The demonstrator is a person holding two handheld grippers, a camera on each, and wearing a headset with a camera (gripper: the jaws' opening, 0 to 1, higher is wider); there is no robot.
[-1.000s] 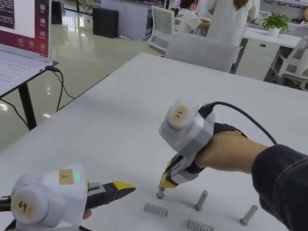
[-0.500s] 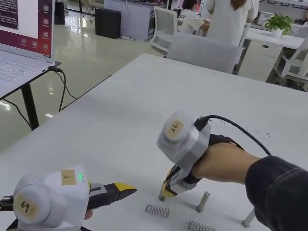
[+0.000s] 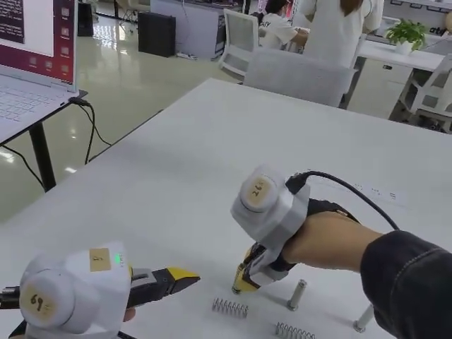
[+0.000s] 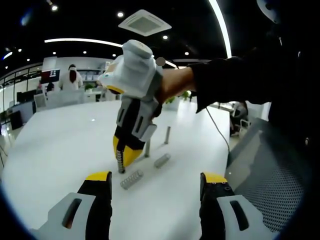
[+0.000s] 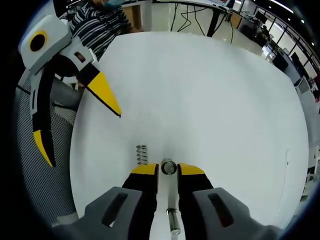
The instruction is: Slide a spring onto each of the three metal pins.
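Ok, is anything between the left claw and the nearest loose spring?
Nothing visible. The nearest loose spring lies on the bare table, straight ahead of the open left claw. The right claw is closed around the first pin just beyond the spring, not in the path.

This is an open-plan office. A broad white desk [image 3: 212,141] stands on a glossy pale floor [image 3: 141,78]. Left of the desk, an open laptop [image 3: 28,63] sits on a black-legged stand with cables [image 3: 88,127] hanging from it. At the desk's far edge is a grey office chair [image 3: 300,76]. Beyond it are a white mesh-backed chair [image 3: 239,32], another white desk [image 3: 395,56] carrying a potted plant [image 3: 405,32], and people seated and standing. A dark box [image 3: 155,33] on the floor beyond the desk may be a cabinet or a computer case. In the left gripper view, the ceiling above the desk carries recessed spotlights [image 4: 120,14], strip lights [image 4: 220,25] and an air-conditioning cassette [image 4: 145,22].
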